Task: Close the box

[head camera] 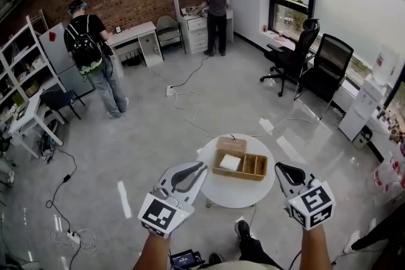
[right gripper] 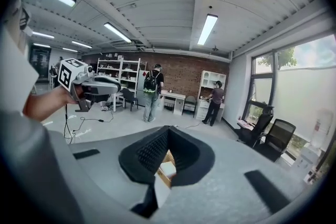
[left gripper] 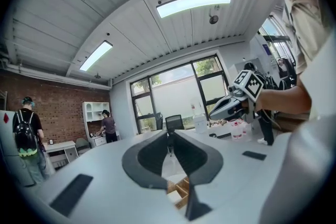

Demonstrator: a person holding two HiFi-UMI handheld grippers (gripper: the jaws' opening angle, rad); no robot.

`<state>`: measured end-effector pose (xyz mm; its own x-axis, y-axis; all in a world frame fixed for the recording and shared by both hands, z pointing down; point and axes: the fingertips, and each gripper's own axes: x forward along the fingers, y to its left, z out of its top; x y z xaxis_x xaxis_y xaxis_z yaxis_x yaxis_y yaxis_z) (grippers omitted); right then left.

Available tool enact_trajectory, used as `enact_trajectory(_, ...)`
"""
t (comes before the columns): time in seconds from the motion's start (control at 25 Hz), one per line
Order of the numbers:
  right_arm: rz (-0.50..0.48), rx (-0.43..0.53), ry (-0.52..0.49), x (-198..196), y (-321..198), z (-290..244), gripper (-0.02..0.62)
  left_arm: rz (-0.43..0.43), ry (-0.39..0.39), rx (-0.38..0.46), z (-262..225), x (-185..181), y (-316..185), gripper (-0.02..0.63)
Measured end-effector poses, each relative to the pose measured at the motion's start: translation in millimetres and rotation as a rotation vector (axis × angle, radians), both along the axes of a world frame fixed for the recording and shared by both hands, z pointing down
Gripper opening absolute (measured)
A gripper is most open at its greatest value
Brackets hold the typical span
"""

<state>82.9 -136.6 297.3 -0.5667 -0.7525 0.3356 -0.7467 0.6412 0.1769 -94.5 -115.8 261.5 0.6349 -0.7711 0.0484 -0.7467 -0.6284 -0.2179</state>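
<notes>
A wooden box (head camera: 243,165) with compartments lies on a round white table (head camera: 235,194), and its lid (head camera: 231,144) stands open at the far side. A white item (head camera: 230,162) rests in its left compartment. My left gripper (head camera: 202,167) hovers at the table's left edge with its jaws shut and empty. My right gripper (head camera: 278,167) hangs at the table's right edge, shut and empty too. Neither touches the box. In the left gripper view, the box (left gripper: 179,189) peeks through below the closed tips (left gripper: 169,136). In the right gripper view, the box (right gripper: 165,166) shows under the tips (right gripper: 167,129).
Cables (head camera: 183,104) trail across the grey floor. Two black office chairs (head camera: 310,63) stand by the window at right. A person with a backpack (head camera: 95,60) stands at left, and another person (head camera: 215,6) at the far cabinet. A power strip (head camera: 71,237) lies at lower left.
</notes>
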Motion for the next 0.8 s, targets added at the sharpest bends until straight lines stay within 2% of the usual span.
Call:
enact_trajectory(0.4, -0.150, -0.077, -0.037, -15, -101, 38, -0.008, -0.124, -0.018, -0.061, 23, 0, -74, 0.035)
enact_trajectory(0.8, -0.207, -0.186, -0.066, -23, -173, 87, -0.008, -0.204, -0.005, -0.141, 63, -9, -126, 0.035)
